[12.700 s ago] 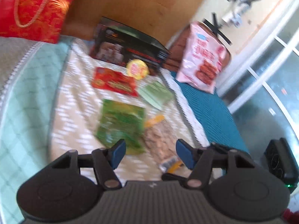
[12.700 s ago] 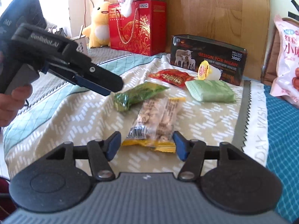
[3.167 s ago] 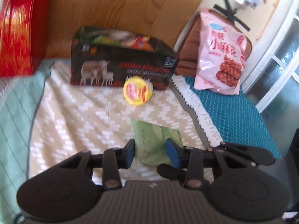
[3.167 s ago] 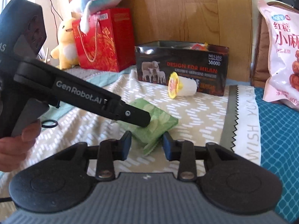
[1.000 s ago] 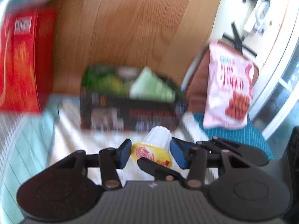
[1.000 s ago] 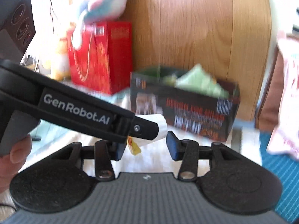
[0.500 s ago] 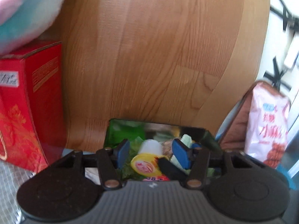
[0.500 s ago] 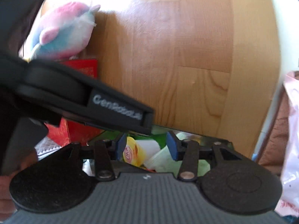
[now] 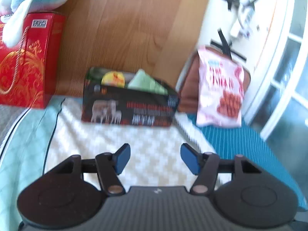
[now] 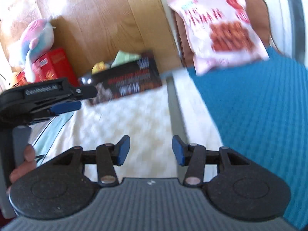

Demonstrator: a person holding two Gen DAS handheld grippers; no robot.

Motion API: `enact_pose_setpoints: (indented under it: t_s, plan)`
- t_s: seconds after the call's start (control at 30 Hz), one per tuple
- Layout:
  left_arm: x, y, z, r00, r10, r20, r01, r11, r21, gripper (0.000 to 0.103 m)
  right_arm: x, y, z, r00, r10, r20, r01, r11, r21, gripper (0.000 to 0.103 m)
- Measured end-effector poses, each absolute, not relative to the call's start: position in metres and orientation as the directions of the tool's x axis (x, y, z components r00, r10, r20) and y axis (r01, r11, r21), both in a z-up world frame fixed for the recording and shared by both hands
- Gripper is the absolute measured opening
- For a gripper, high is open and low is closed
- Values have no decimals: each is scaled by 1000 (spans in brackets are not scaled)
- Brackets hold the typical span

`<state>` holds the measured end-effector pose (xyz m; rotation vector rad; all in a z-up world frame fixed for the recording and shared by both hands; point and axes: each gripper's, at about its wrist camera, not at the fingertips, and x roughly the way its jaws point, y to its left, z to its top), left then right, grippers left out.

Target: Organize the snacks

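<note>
Jelly cup (image 9: 113, 79) sits in box (image 9: 129, 106) at 12 o'clock; left claw (image 9: 153, 158) just spread, empty; right claw (image 10: 149, 150) agape, empty; next likely the pink bag (image 9: 220, 92) at 2 o'clock.

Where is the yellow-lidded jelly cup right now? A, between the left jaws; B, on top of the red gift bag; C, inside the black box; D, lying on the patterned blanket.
C: the yellow-lidded jelly cup sits in the black box, beside the green packet.
</note>
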<state>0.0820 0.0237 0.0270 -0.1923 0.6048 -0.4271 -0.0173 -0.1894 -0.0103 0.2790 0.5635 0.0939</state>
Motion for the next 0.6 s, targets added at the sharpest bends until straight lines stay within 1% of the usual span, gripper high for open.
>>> enact_pose_setpoints:
  t_s: [0.07, 0.13, 0.2, 0.3, 0.4, 0.47, 0.5, 0.6]
  plan:
    - [65, 23, 26, 727, -451, -517, 341, 891, -298, 65, -31, -184, -11, 829, 164, -535, -6, 959, 283, 52]
    - [55, 21, 22, 714, -471, -518, 371, 882, -292, 72, -41, -179, -11, 809, 159, -566, 4, 961, 276, 53]
    - [44, 18, 15, 712, -472, -520, 390, 881, -266, 75, -52, -176, -11, 805, 144, -576, 16, 965, 262, 53]
    - [42, 9, 9, 702, -477, -529, 422, 877, -230, 75, -75, -179, -14, 813, 126, -568, 30, 966, 258, 54]
    - [34, -1, 5, 732, -446, -515, 438, 887, -146, 75, -93, -185, -20, 820, 100, -564, 49, 969, 244, 54]
    - [31, -8, -1, 735, -427, -527, 445, 890, -101, 75, -101, -189, -23, 824, 97, -559, 50, 969, 243, 54]
    - [32, -10, -3, 730, -421, -538, 445, 891, -92, 75, -103, -192, -24, 825, 97, -556, 50, 969, 243, 55]
    - [30, -5, -2, 747, -422, -514, 433, 895, -106, 76, -105, -199, -23, 835, 107, -539, 45, 964, 261, 55]
